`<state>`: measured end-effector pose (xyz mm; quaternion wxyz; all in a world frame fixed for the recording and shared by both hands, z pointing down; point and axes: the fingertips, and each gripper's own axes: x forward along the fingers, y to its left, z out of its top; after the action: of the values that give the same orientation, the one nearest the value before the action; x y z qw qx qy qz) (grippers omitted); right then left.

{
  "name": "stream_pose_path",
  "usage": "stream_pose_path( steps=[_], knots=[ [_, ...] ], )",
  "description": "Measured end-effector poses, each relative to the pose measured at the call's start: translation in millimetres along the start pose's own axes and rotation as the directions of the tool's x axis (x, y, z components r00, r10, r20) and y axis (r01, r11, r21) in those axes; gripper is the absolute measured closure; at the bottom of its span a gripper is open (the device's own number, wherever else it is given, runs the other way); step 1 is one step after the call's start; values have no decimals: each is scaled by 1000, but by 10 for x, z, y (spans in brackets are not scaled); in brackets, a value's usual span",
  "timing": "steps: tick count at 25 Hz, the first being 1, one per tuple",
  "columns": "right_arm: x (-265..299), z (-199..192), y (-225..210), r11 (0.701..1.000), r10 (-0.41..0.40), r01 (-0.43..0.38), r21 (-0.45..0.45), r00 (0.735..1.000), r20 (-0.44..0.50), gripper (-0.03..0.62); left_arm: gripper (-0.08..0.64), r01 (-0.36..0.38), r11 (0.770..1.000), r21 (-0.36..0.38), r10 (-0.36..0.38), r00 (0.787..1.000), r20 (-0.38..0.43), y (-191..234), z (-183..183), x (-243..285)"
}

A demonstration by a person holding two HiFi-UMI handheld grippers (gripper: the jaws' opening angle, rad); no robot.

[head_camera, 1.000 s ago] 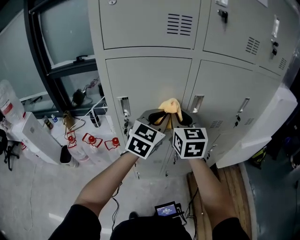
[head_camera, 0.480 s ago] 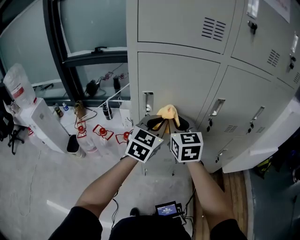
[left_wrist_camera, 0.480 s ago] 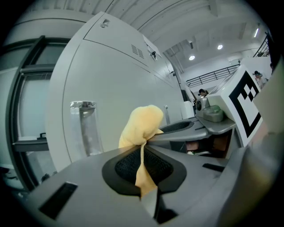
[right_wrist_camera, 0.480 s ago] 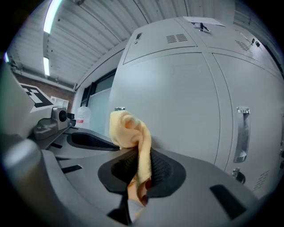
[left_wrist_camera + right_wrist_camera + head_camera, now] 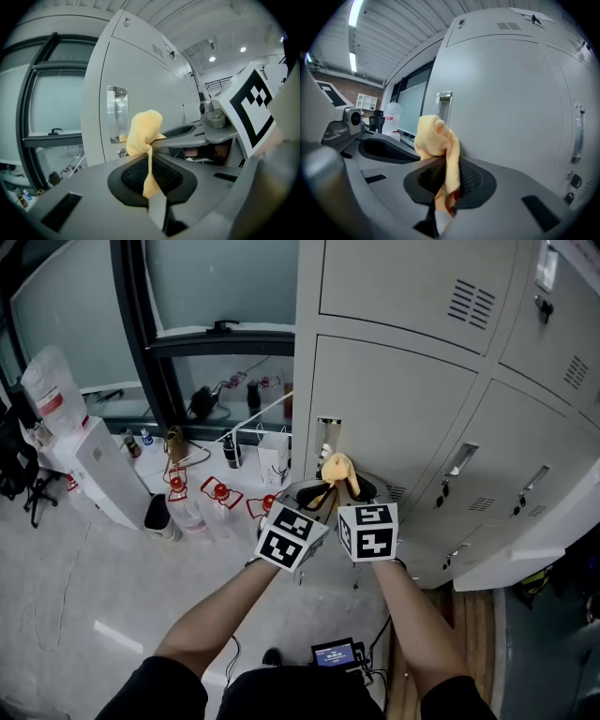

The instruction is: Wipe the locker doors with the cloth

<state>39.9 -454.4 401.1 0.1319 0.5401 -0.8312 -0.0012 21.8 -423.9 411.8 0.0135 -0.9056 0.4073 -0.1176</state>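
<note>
Holding the cloth (image 5: 339, 472) clenched in the jaws of both left gripper (image 5: 312, 493) and right gripper (image 5: 362, 489), I judge its bunched top points straight ahead at the locker door (image 5: 394, 399) (near the handle (image 5: 327, 434)), contact unclear.

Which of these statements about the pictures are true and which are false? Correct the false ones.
1. The left gripper and the right gripper are both shut on the cloth. True.
2. The cloth is blue. False: it is yellow.
3. The locker doors are dark green. False: they are light grey.
4. Red-topped bottles stand on the floor to the left of those doors. True.
</note>
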Motion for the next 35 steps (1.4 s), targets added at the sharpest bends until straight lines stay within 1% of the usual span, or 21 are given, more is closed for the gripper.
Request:
stream_pose_path(
  steps=[5,9,22,28,35],
  knots=[
    [110,-23,54,1000,-10,10,17,1000,-13,520,528,-14,1000,-11,14,1000,0,96,-54,-22],
    [167,-22,49,999,-10,10,32,1000,-17,520,528,-13,1000,-5,13,1000,-5,130,-63,-10],
    [181,-34,28,999,-23,23,35,1000,-13,520,528,-16,1000,7,16,1000,-13,132,-71,13],
    [120,-49,-52,998,-48,48,33,999,-8,520,528,-14,1000,26,14,1000,-14,54,-44,49],
    [-12,-126,-319,995,-85,86,44,996,-15,520,528,15,999,35,-15,1000,-11,-169,14,227]
  ],
)
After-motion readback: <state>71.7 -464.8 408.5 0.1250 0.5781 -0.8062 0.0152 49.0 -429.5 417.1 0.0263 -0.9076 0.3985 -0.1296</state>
